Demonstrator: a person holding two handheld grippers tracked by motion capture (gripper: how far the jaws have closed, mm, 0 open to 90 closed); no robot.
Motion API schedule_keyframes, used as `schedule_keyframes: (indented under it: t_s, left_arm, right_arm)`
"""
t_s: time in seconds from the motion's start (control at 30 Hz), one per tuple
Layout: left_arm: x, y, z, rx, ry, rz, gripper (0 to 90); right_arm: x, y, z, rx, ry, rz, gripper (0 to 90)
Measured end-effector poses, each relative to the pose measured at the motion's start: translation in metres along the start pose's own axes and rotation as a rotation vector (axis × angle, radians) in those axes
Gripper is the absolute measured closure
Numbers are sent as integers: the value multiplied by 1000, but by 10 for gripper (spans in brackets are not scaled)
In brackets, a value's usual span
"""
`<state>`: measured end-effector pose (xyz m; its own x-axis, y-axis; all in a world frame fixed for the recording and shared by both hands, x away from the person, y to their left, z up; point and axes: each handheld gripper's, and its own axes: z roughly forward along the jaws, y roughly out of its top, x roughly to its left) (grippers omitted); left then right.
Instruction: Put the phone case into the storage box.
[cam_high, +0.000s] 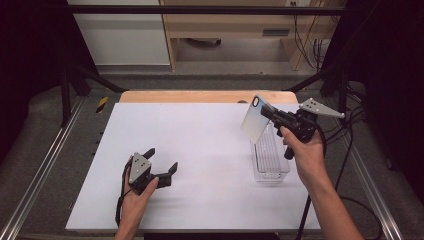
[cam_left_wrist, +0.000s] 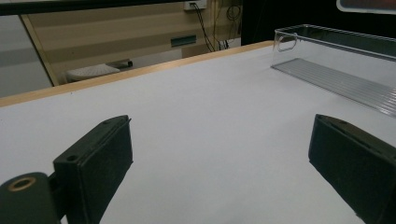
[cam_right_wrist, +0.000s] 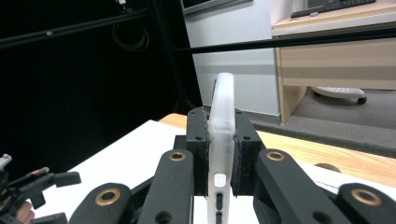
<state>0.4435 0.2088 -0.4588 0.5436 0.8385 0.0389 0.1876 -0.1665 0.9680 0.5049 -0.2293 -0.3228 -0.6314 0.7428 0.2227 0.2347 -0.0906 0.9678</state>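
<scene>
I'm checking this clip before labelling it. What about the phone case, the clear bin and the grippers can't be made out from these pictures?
- Phone case: the right gripper view sees it edge-on, lower end cut off by the frame; the right gripper covers one corner in the high view.
- Clear bin: cut by the left gripper view's right edge; in the high view the case and hand overlap its far end.
- Left gripper: open, pad faces too small to see.

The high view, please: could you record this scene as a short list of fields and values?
Held item: translucent white plastic phone case, clamped edge-on
Holder: right hand-held gripper, shut on the case, raised above the bin
Container: clear rectangular plastic bin on the table's right side
Other hand: left hand-held gripper, jaws open, nothing between them
Surface: white table top
</scene>
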Motion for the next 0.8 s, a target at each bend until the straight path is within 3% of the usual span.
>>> schedule_keyframes:
  t_s: [0.53,0.8]
  left_arm:
    - [-1,-1,1,2,-2,6,57]
    - [-3,-1,2,5,-7,9,57]
  right_arm:
    - [-30,-2,-11,22,-6,-1,808]
    - [-36,-5,-12,34,-23,-24,808]
